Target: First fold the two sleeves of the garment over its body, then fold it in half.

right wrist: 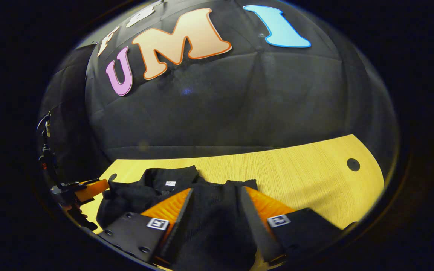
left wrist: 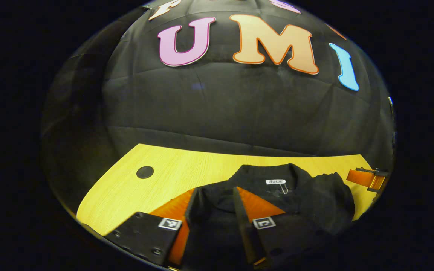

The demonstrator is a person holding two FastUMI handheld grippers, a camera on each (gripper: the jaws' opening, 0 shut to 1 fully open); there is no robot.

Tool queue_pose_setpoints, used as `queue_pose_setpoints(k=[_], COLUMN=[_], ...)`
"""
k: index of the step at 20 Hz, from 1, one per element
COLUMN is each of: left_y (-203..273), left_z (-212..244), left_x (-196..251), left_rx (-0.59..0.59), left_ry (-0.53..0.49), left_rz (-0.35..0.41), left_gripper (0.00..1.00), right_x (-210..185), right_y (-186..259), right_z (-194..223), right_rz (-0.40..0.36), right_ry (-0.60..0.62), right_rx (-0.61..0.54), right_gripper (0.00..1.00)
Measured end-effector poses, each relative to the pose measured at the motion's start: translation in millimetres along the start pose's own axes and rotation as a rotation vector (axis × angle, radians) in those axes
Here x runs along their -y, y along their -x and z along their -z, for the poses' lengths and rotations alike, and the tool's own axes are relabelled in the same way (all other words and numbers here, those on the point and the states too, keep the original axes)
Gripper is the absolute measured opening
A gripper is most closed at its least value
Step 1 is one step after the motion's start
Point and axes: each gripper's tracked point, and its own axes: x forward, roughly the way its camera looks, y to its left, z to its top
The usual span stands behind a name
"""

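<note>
A black garment (left wrist: 315, 199) lies bunched on the yellow table (left wrist: 187, 169), its collar and white label (left wrist: 275, 181) at the far side. My left gripper (left wrist: 215, 192) is shut on a fold of the near cloth, which fills the gap between its fingers. In the right gripper view the same garment (right wrist: 134, 199) spreads to the left, label (right wrist: 170, 183) showing. My right gripper (right wrist: 216, 190) is shut on a raised edge of the cloth. The right gripper (left wrist: 367, 178) also appears at the garment's far right corner, and the left gripper (right wrist: 85, 192) at its left.
The table (right wrist: 307, 169) runs bare to the right of the garment, with a round cable hole (right wrist: 353, 164) near its end. Another hole (left wrist: 145, 172) sits on the left stretch of wood. The black cloth wall stands just behind the table's far edge.
</note>
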Motion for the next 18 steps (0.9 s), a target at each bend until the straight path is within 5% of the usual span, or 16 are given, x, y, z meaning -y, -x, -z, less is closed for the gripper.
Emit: queue_pose_setpoints(k=[2, 3, 5, 18], left_y=[7, 11, 20, 176], left_z=[-11, -16, -24, -59], left_x=[0, 0, -1, -30], left_rx=[0.029, 0.043, 0.057, 0.239], left_ry=[0.01, 0.015, 0.021, -0.025], left_rz=[0.0, 0.0, 0.003, 0.029], left_gripper=[0.75, 0.88, 0.99, 0.95], right_x=[-2, -5, -8, -36], right_y=[10, 17, 33, 209], right_z=[-5, -10, -17, -3], right_rz=[0.005, 0.001, 0.004, 0.071], right_ry=[0.017, 0.02, 0.032, 0.07], right_rx=[0.033, 0.054, 0.09, 0.302], right_gripper=[0.97, 0.98, 0.98, 0.98])
